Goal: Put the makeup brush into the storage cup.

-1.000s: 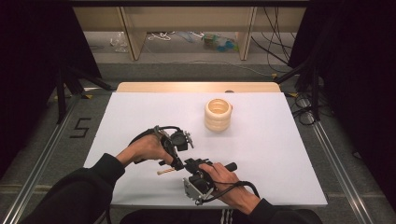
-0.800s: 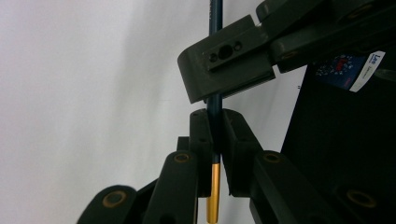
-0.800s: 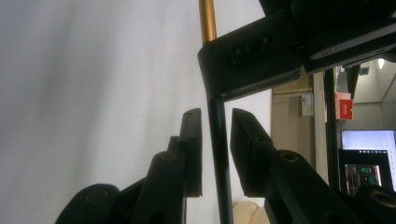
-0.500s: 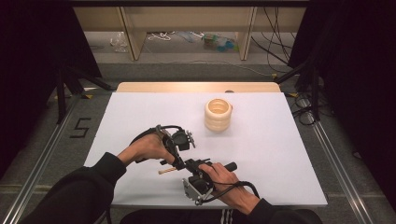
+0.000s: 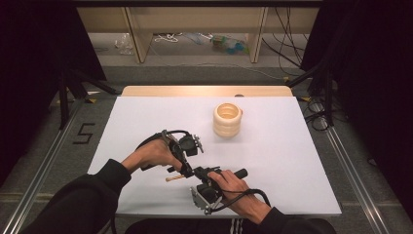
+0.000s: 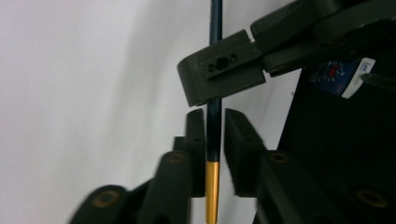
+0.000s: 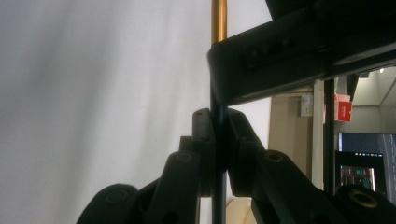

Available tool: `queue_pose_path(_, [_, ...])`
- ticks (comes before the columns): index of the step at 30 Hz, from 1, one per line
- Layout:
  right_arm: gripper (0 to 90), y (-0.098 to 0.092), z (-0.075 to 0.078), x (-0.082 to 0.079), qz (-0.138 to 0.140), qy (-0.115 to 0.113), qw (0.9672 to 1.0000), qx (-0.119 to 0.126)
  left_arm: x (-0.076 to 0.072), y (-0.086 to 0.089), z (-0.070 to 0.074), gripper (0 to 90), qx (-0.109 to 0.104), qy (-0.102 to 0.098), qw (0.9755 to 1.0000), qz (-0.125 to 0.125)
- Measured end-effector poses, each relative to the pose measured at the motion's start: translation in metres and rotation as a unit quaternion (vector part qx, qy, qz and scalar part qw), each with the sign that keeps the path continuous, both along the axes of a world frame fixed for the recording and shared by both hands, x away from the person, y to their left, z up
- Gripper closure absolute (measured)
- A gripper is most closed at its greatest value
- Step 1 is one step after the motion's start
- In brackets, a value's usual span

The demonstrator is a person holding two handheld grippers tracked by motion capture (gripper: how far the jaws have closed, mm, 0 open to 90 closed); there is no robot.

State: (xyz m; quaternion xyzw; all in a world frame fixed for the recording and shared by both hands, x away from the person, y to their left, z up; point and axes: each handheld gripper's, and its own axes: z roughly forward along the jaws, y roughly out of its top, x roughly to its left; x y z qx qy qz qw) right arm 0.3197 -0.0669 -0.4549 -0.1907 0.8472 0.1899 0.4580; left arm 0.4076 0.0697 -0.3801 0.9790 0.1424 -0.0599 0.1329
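Note:
A thin stick (image 5: 174, 178) with a dark shaft and a gold end lies level just above the white table (image 5: 146, 122), near its front edge. My left gripper (image 5: 187, 171) and my right gripper (image 5: 199, 171) meet on it tip to tip. In the left gripper view the stick (image 6: 214, 130) runs between my own jaws; they have just been opening, and a slit of white shows beside the shaft. In the right gripper view my jaws have just closed and are shut on the dark shaft (image 7: 219, 140), with the gold end (image 7: 219, 18) beyond the left gripper's jaw.
A stack of pale wooden rings (image 5: 227, 120) stands right of centre towards the back of the table. Behind the table runs a wooden board (image 5: 204, 90), then a low shelf unit with clutter. Cables lie on the floor at the right.

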Motion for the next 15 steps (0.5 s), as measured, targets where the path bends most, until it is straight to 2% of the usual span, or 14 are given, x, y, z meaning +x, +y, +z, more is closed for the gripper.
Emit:
queue_pose_path(2, [83.7, -0.001, 0.001, 0.002, 0.002, -0.001, 1.0, -0.002, 0.0, 0.001, 0.001, 68.4, -0.004, 0.005, 1.0, -0.002])
queue_pose_path(3, [83.7, -0.001, 0.001, 0.002, 0.002, -0.001, 1.0, -0.002, 0.0, 0.003, 0.003, 68.4, -0.011, 0.0, 0.9999, 0.002])
queue_pose_path(4, [83.7, -0.004, 0.003, 0.005, -0.003, 0.012, 0.9999, 0.009, 0.001, 0.006, 0.007, 62.7, -0.024, -0.006, 0.9997, 0.007])
queue_pose_path(5, [83.7, -0.004, 0.003, 0.005, -0.003, 0.012, 0.9999, 0.009, 0.001, 0.006, 0.007, 60.2, -0.024, -0.006, 0.9997, 0.007])
queue_pose_path(6, [83.7, -0.007, 0.007, 0.009, -0.006, 0.01, 0.9999, 0.009, 0.0, 0.011, 0.011, 57.2, -0.045, -0.013, 0.9988, 0.012])
queue_pose_path(7, [83.7, -0.007, 0.007, 0.009, -0.006, 0.01, 0.9999, 0.009, 0.0, 0.011, 0.011, 52.9, -0.045, -0.013, 0.9988, 0.012])
queue_pose_path(8, [83.7, -0.012, 0.009, 0.014, -0.017, 0.03, 0.9991, 0.027, -0.001, 0.013, 0.012, 50.4, -0.056, -0.019, 0.998, 0.025])
queue_pose_path(9, [83.7, -0.012, 0.009, 0.014, -0.017, 0.03, 0.9991, 0.027, 0.001, 0.015, 0.014, 50.4, -0.06, -0.03, 0.9975, 0.024])
queue_pose_path(10, [83.7, -0.018, 0.012, 0.02, -0.025, 0.045, 0.9978, 0.042, 0.0, 0.018, 0.016, 45.7, -0.069, -0.041, 0.9964, 0.028])
queue_pose_path(11, [83.7, -0.018, 0.012, 0.02, -0.025, 0.045, 0.9978, 0.042, -0.001, 0.019, 0.016, 45.7, -0.087, -0.052, 0.9941, 0.04])
queue_pose_path(12, [83.7, -0.021, 0.014, 0.023, -0.024, 0.056, 0.9969, 0.049, 0.0, 0.023, 0.019, 41.8, -0.087, -0.062, 0.9938, 0.033])
queue_pose_path(13, [83.7, -0.027, 0.016, 0.029, -0.032, 0.086, 0.9932, 0.071, 0.0, 0.028, 0.022, 39.1, -0.104, -0.075, 0.9906, 0.047])
queue_pose_path(14, [83.7, -0.027, 0.016, 0.029, -0.032, 0.086, 0.9932, 0.071, 0.0, 0.028, 0.022, 37.0, -0.104, -0.075, 0.9906, 0.047])
queue_pose_path(15, [83.7, -0.03, 0.016, 0.03, -0.041, 0.099, 0.9905, 0.087, -0.001, 0.029, 0.021, 37.0, -0.128, -0.088, 0.9855, 0.069])
